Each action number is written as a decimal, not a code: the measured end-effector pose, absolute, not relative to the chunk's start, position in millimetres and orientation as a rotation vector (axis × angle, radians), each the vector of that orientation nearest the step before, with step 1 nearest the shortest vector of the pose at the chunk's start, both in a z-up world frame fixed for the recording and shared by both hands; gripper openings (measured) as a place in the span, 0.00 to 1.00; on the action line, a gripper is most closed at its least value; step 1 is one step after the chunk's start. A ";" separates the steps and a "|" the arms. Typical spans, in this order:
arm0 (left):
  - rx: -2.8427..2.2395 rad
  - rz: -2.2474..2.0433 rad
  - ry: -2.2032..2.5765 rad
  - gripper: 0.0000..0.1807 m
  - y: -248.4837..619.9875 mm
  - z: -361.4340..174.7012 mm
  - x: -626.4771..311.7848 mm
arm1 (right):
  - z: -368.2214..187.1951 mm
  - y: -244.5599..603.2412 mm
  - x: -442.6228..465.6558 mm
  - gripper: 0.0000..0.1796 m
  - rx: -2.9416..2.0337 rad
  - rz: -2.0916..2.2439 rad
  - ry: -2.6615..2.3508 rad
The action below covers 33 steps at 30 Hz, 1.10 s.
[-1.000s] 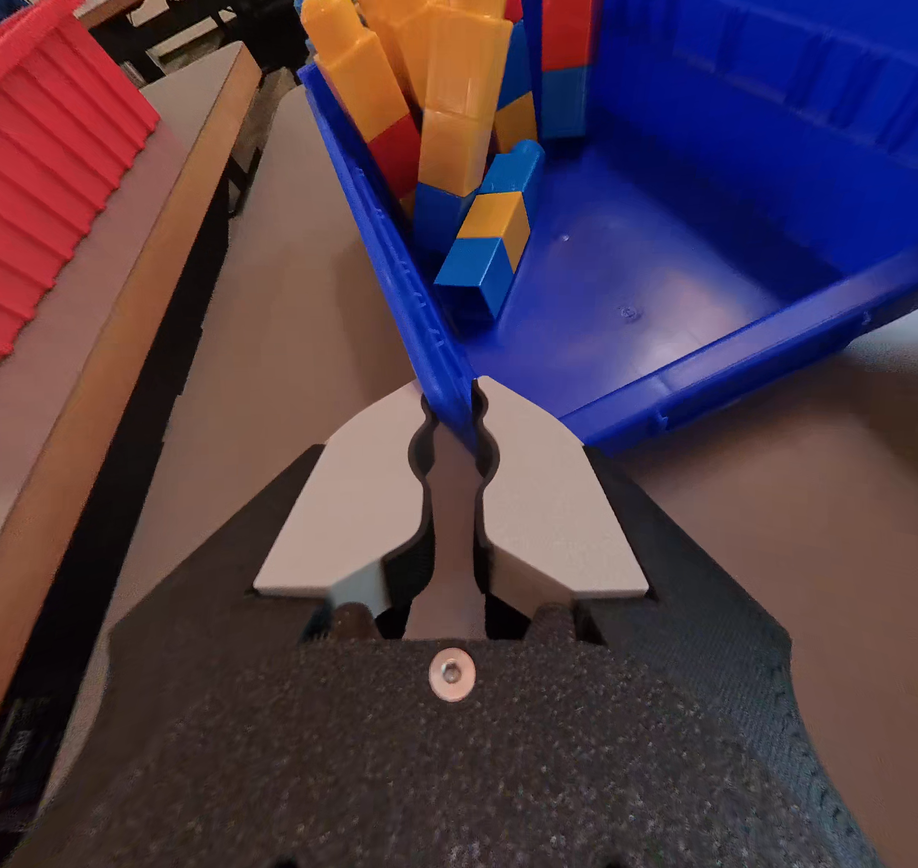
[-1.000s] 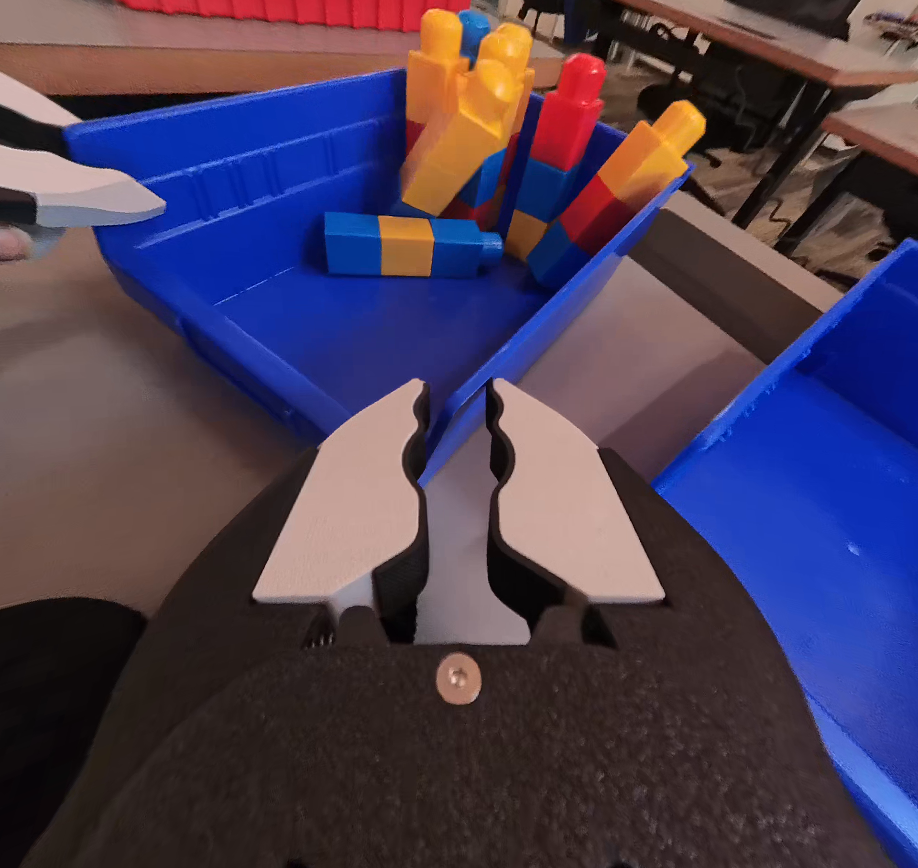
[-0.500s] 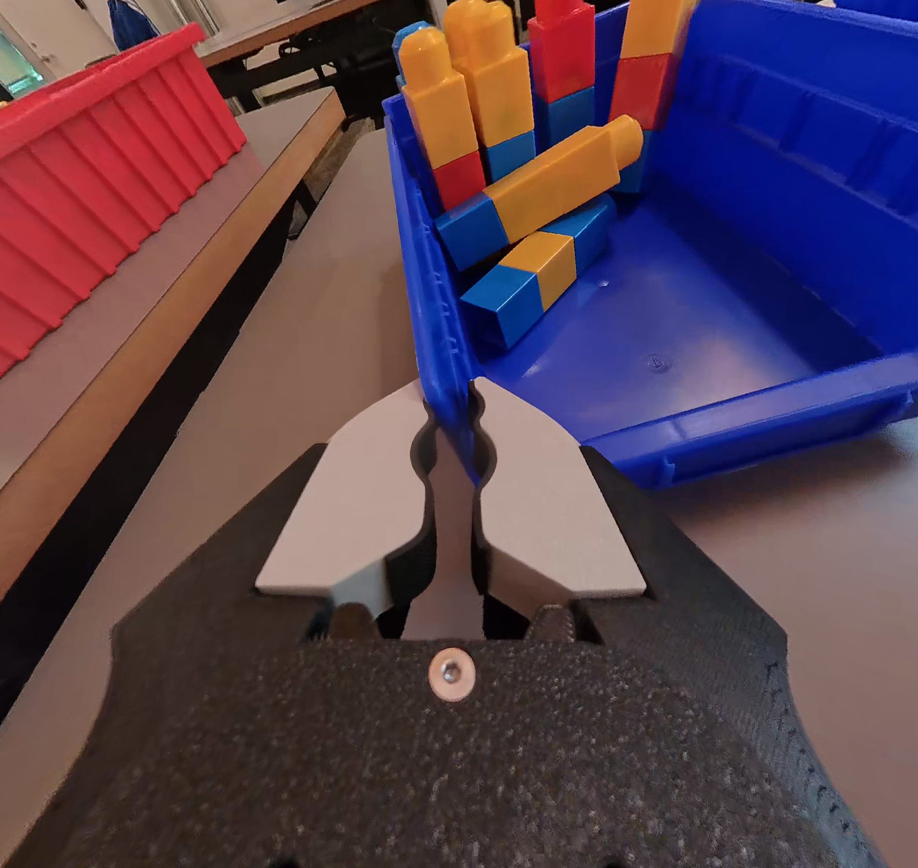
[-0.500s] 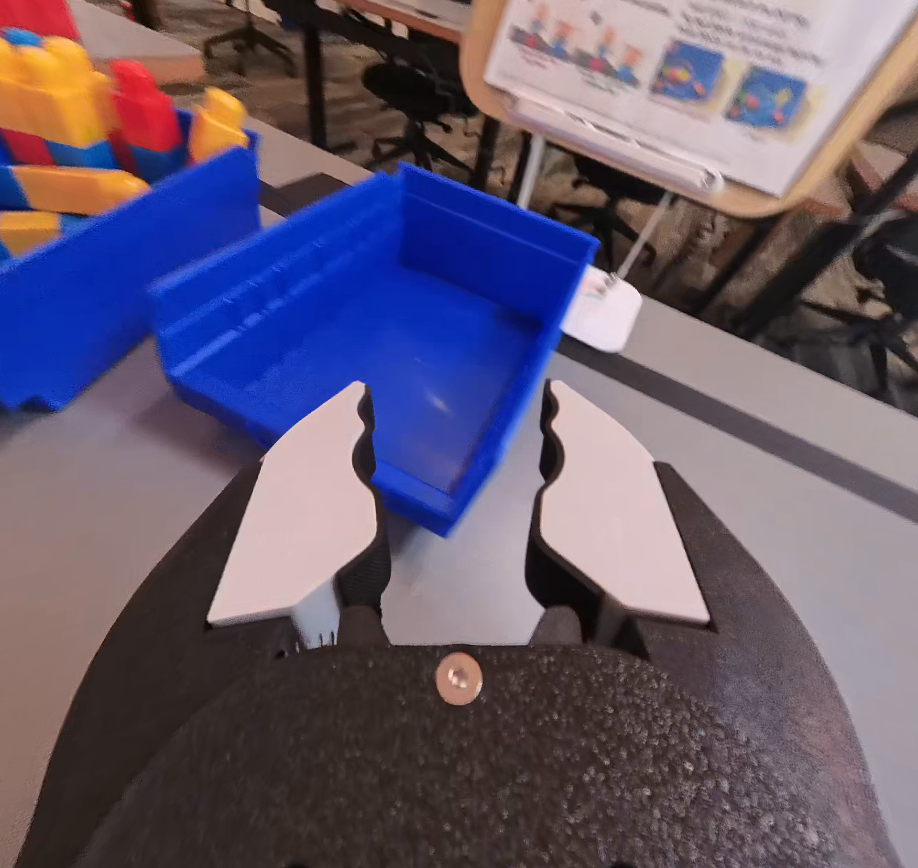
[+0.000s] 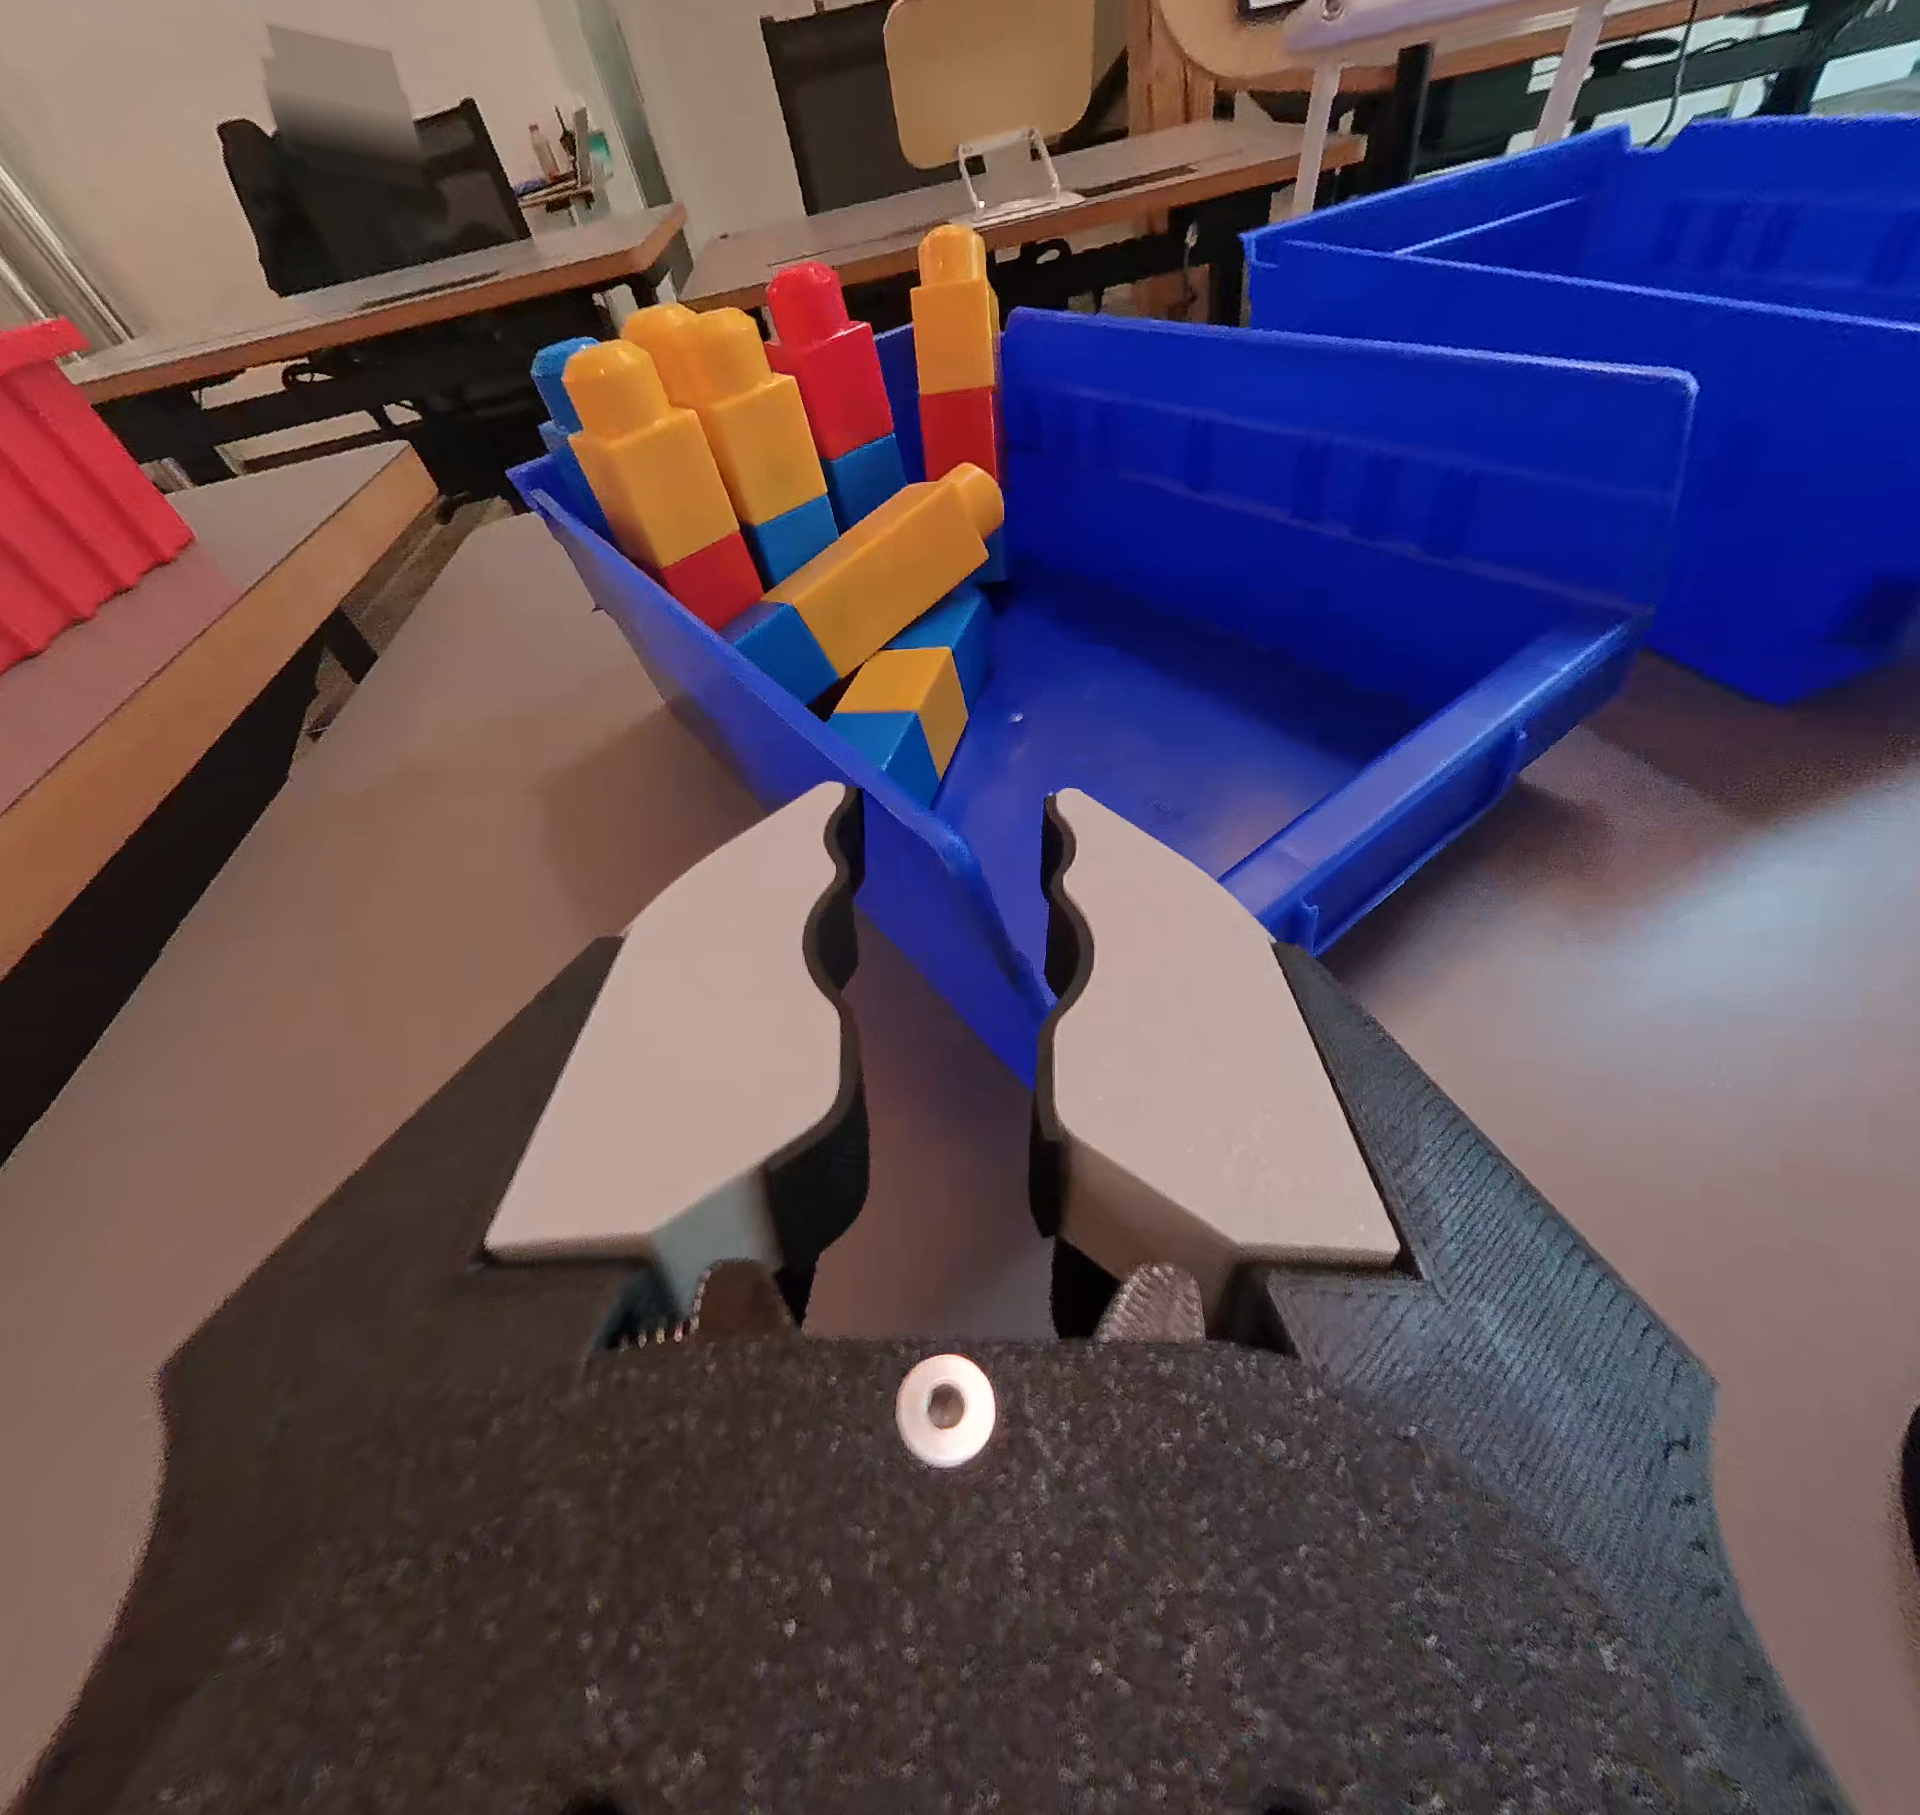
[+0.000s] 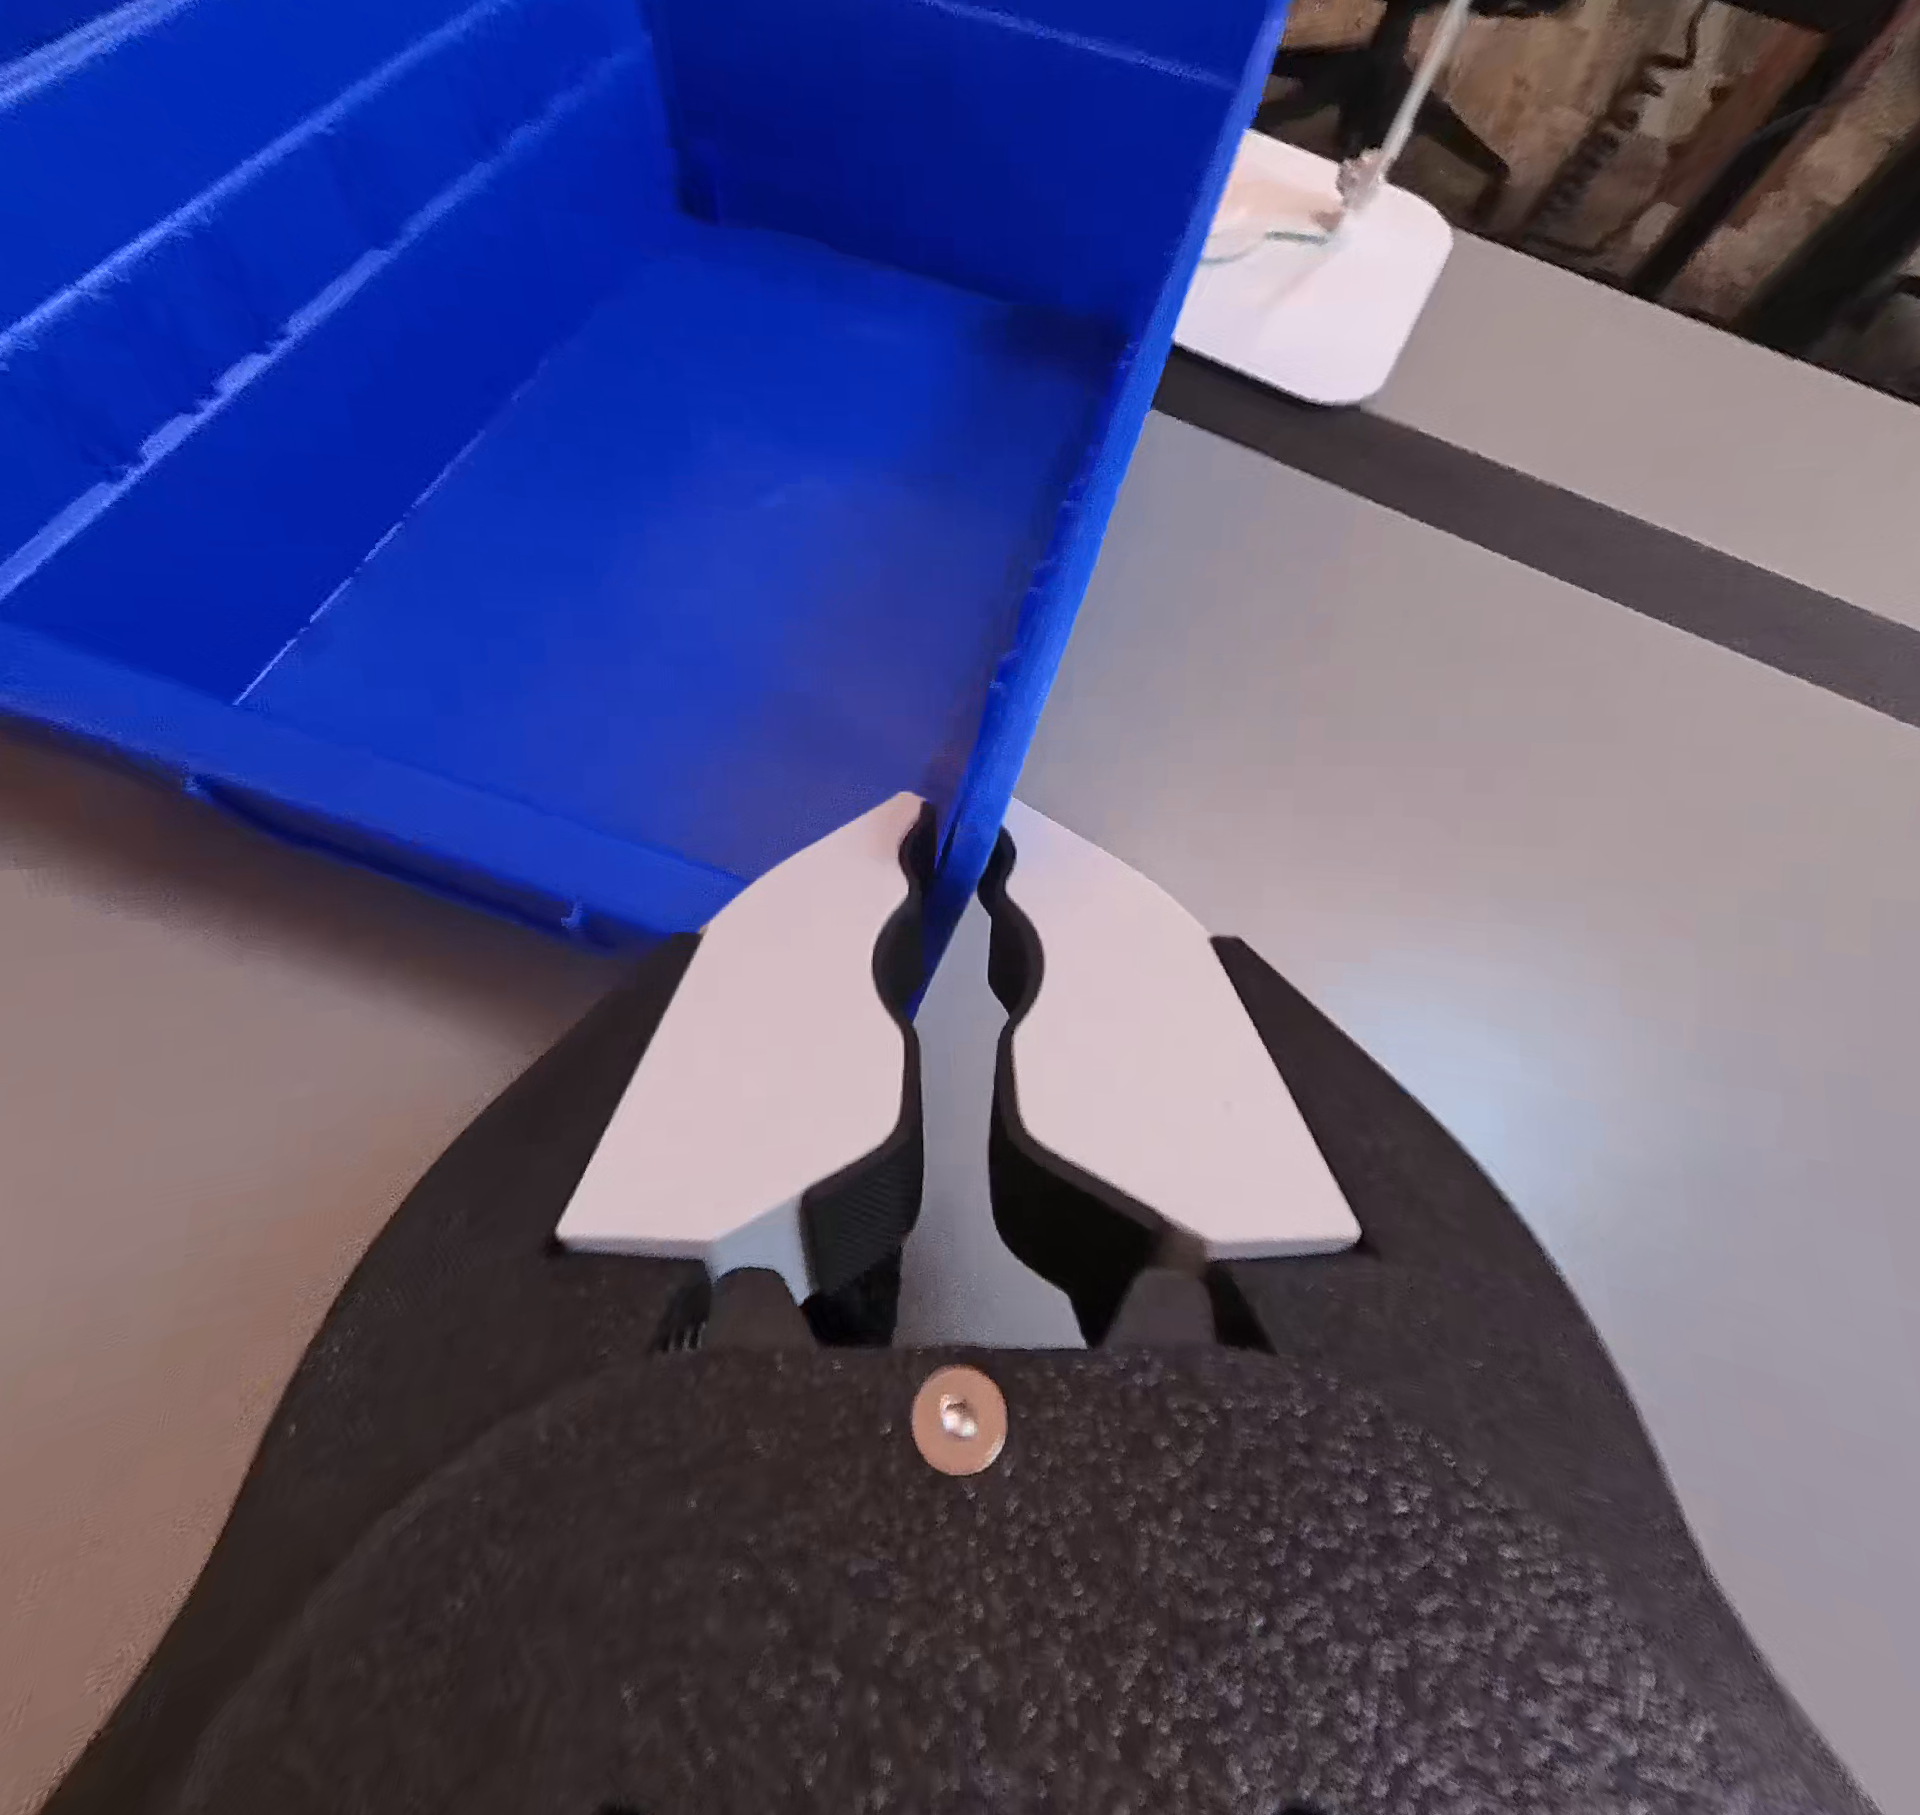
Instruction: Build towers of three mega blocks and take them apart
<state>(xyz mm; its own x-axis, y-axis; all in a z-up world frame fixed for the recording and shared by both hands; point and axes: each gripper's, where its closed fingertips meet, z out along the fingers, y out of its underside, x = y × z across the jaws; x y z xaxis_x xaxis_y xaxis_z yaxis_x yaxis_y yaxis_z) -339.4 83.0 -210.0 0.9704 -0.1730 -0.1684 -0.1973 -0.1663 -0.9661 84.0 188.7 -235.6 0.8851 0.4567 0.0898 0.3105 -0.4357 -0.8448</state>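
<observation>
My left gripper (image 5: 951, 830) gapes astride the bin (image 5: 1351, 477) corner, stacked towers (image 5: 790, 477) (glossy, knobbed) ahead; only my right view shows my right gripper (image 6: 954, 835) pinching the empty bin (image 6: 935, 103) wall.

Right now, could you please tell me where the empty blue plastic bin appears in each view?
Left wrist view: empty blue plastic bin at right edge, beyond the block-filled bin.
Right wrist view: the bin fills upper left; right gripper clamps its side wall.
Shared landmark: grey tabletop.
</observation>
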 end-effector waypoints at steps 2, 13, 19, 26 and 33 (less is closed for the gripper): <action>-1.749 0.022 0.278 0.18 82.8 -211.4 -340.4 | -235.7 180.9 107.1 0.03 -2.089 0.163 -0.531; -1.772 0.100 0.297 0.17 85.4 -216.3 -340.1 | -235.2 99.4 292.4 0.01 -2.081 0.090 0.021; -1.775 -0.093 0.160 0.17 84.9 -210.7 -339.3 | -234.2 98.4 342.3 0.02 -2.004 -0.061 0.215; -1.769 -0.076 0.162 0.15 86.4 -211.5 -341.0 | -233.7 118.3 352.0 0.02 -1.936 -0.040 0.369; -1.767 -0.102 0.148 0.16 86.3 -211.2 -339.8 | -233.7 128.9 353.9 0.02 -1.920 -0.016 0.420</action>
<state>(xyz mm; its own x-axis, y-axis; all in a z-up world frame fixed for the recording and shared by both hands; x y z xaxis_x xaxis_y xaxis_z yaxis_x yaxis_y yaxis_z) -339.8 86.3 -211.2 0.9876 -0.1562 -0.0130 -0.0438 -0.1955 -0.9797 353.9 128.9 -233.7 0.9368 -0.2962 -0.1864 -0.2816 -0.3216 -0.9040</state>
